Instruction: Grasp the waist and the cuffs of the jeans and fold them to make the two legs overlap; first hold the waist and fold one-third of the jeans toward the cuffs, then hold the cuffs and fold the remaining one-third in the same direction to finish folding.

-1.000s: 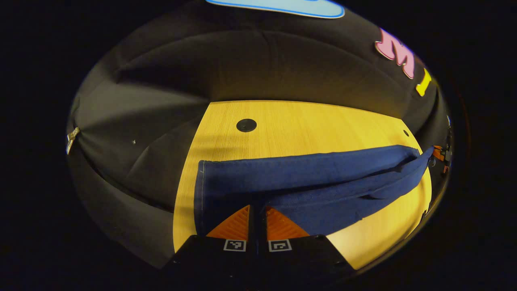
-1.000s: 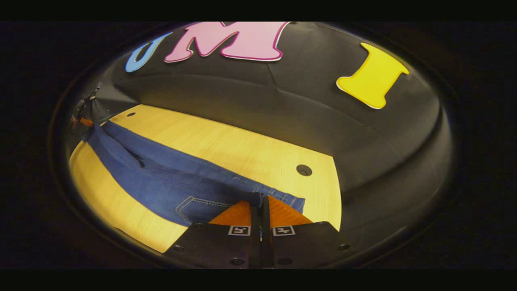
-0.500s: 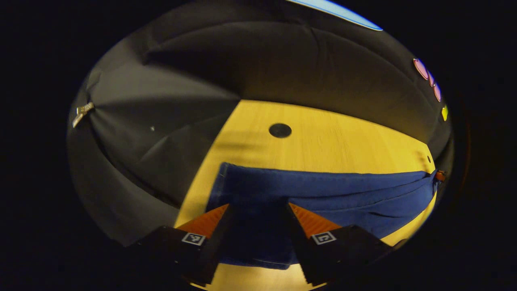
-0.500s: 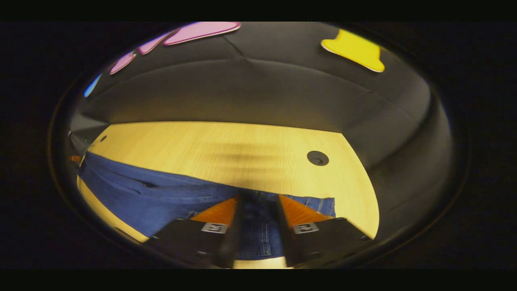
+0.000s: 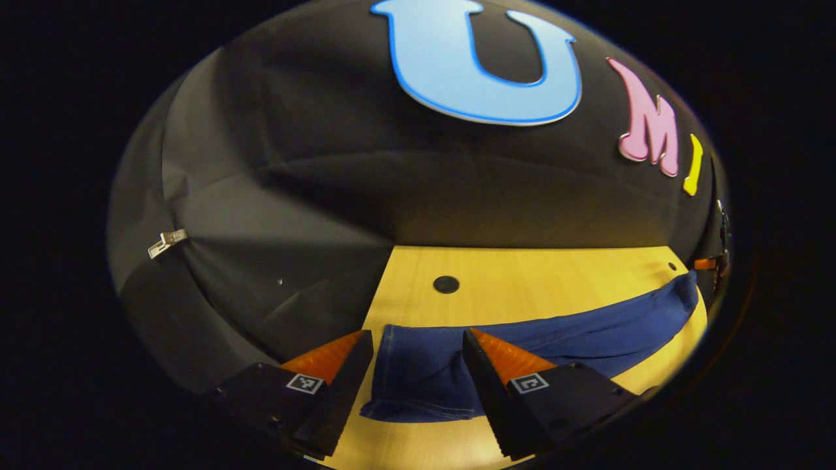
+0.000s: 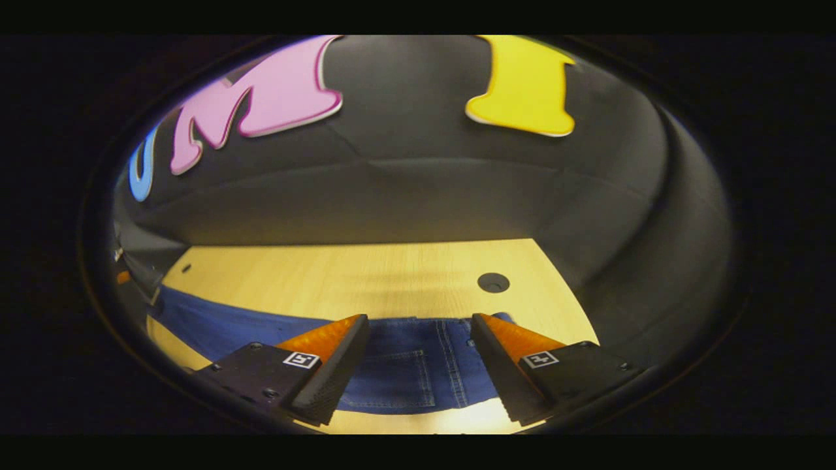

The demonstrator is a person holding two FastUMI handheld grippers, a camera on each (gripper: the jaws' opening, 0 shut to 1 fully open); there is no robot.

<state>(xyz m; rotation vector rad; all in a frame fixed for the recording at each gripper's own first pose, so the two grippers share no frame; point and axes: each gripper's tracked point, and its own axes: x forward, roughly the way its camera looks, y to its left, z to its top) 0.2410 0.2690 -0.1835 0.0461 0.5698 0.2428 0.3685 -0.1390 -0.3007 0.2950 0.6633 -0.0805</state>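
I have both tools raised off the denim with nothing between their fingers: the left hand-held gripper [image 5: 418,356] stands with its jaws well apart above the cuff end of the jeans [image 5: 522,333], and the right hand-held gripper [image 6: 421,339] is just as wide above the waist end [image 6: 418,365], where a back pocket and stitching show. The jeans lie in a long strip along the near edge of the counter [image 5: 522,274], the legs seemingly already laid one over the other, so I judge the next step to be the waist fold. To do it well I would bring the right fingers down over the waistband edge, pinch through all layers, then lift only enough to clear the cloth and carry it toward the cuffs in a straight line, keeping the side edges aligned. Whether the two legs match exactly I cannot tell; the middle of the strip curves away dimly in both views, and the nearest hem is partly hidden behind the fingers. A dark round hole [image 5: 446,284] sits beyond the cuffs.
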